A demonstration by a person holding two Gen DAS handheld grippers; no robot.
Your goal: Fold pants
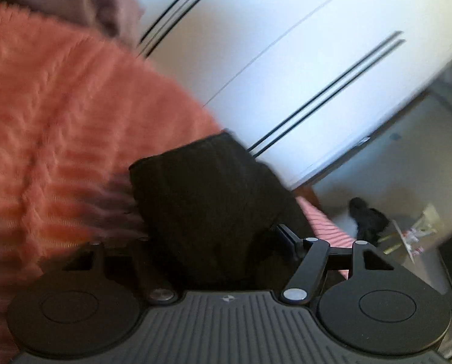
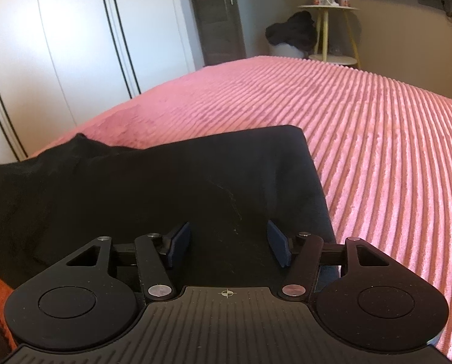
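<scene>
The black pants (image 2: 153, 182) lie folded on the pink ribbed bedspread (image 2: 362, 127) in the right wrist view, with a squared edge at the right and a rumpled end at the left. My right gripper (image 2: 229, 244) is open just above the pants, its blue pads (image 2: 180, 242) apart with dark cloth between and below them. In the blurred left wrist view a piece of the black pants (image 1: 207, 206) fills the space between the fingers of my left gripper (image 1: 213, 248). Only the right finger (image 1: 286, 236) shows; the left one is hidden by cloth.
White wardrobe doors (image 2: 59, 45) stand along the bed's left side. A dark door (image 2: 216, 15), a black heap on a white pouf (image 2: 289, 33) and a small round side table (image 2: 329, 9) with jars stand beyond the bed's far end.
</scene>
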